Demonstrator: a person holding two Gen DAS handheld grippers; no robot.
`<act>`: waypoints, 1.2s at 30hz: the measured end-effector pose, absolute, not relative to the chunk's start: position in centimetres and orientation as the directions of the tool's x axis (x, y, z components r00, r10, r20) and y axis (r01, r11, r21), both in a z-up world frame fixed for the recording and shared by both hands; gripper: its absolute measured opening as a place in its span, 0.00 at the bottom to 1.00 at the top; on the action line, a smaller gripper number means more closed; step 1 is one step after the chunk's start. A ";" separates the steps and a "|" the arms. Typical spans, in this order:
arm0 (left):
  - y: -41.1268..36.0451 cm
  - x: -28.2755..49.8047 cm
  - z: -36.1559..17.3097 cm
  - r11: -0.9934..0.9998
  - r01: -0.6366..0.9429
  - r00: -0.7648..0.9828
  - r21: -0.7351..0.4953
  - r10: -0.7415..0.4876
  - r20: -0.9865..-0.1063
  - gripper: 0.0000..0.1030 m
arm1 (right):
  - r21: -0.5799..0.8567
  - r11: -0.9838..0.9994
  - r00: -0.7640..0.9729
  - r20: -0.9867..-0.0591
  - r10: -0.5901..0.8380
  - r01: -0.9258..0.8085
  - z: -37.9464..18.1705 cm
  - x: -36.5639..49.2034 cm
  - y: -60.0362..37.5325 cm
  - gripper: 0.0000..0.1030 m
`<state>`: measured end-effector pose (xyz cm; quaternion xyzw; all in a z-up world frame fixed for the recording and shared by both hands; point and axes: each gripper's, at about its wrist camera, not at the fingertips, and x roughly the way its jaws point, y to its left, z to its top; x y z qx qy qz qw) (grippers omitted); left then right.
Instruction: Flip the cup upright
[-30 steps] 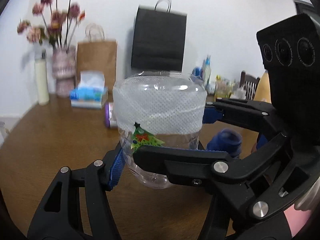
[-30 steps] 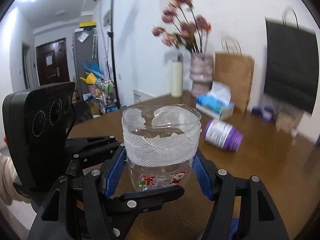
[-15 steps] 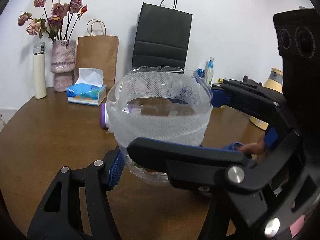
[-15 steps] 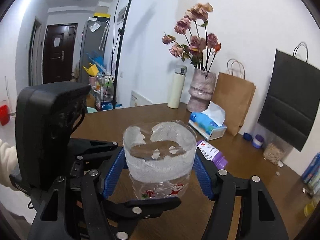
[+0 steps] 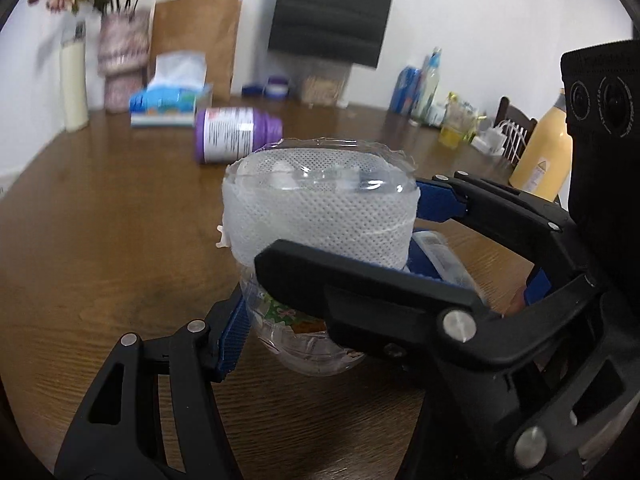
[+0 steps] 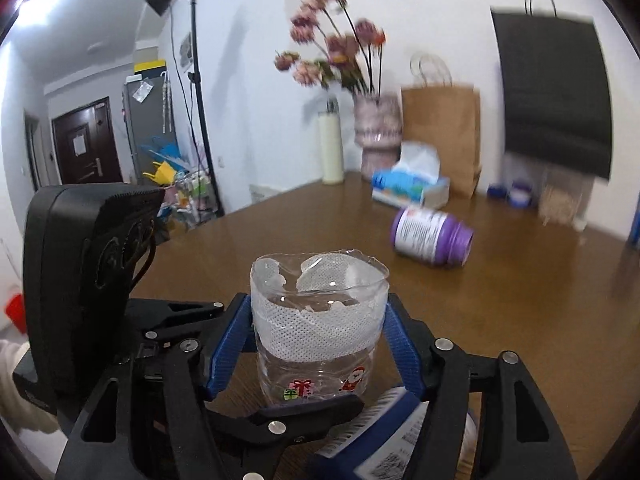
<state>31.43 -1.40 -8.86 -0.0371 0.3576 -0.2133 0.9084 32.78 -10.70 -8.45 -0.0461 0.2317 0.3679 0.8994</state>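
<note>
Wooden table (image 6: 280, 240) near the purple jar (image 6: 432, 236): the clear plastic cup (image 6: 318, 332) stands mouth-up, clamped by right gripper (image 6: 318, 354) and left gripper (image 5: 328, 264); only release remains.

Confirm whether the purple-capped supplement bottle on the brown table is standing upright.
No, the purple-capped supplement bottle lies on its side on the brown table.

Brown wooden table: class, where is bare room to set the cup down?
Bare wood lies left of the clear plastic cup, before the toppled purple bottle. Crowded: back edge by the tissue box and orange bottle.
</note>
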 end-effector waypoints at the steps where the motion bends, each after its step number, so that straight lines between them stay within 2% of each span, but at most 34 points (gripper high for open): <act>1: -1.2 31.6 -9.1 0.907 0.352 0.646 -0.230 -0.413 -0.642 0.57 | 0.100 0.721 0.609 -0.466 0.643 -0.685 -8.7 33.3 -10.6 0.66; 2: -1.2 31.7 -9.2 0.911 0.344 0.641 -0.228 -0.405 -0.652 0.58 | 0.099 0.724 0.608 -0.471 0.639 -0.683 -8.9 33.4 -10.5 0.66; 4: -1.1 31.4 -9.2 0.916 0.340 0.640 -0.212 -0.390 -0.662 0.71 | 0.060 0.751 0.638 -0.485 0.598 -0.658 -9.1 33.6 -10.1 0.66; 9: 0.0 29.6 -8.8 0.930 0.305 0.684 -0.204 -0.363 -0.633 0.80 | 0.019 0.777 0.665 -0.504 0.551 -0.629 -9.3 34.0 -9.9 0.67; 15: 1.1 28.0 -8.5 0.948 0.245 0.733 -0.205 -0.319 -0.601 0.82 | 0.009 0.782 0.670 -0.509 0.540 -0.623 -8.9 33.6 -9.7 0.72; 16: 1.3 27.6 -8.4 0.950 0.240 0.745 -0.201 -0.313 -0.590 0.85 | 0.014 0.780 0.671 -0.501 0.547 -0.625 -8.6 33.3 -10.0 0.76; 18: 1.9 27.0 -8.3 0.950 0.221 0.759 -0.219 -0.309 -0.574 0.90 | 0.031 0.787 0.682 -0.478 0.553 -0.616 -7.9 32.7 -10.8 0.77; 23: 2.6 25.9 -8.0 0.952 0.178 0.770 -0.249 -0.292 -0.567 0.90 | 0.095 0.798 0.704 -0.417 0.575 -0.596 -5.5 30.9 -13.5 0.77; 29: 3.1 22.8 -5.5 0.973 0.147 0.824 -0.176 -0.219 -0.522 0.90 | 0.063 0.855 0.768 -0.409 0.492 -0.514 -3.0 27.5 -15.7 0.77; 33: 4.1 20.1 -3.4 0.987 0.103 0.869 -0.127 -0.151 -0.472 0.98 | 0.070 0.903 0.804 -0.431 0.410 -0.423 -2.6 25.2 -18.0 0.77; 36: 4.3 18.5 -2.6 0.991 0.080 0.887 -0.107 -0.119 -0.445 0.98 | 0.056 0.929 0.820 -0.453 0.350 -0.366 -2.9 23.5 -19.4 0.78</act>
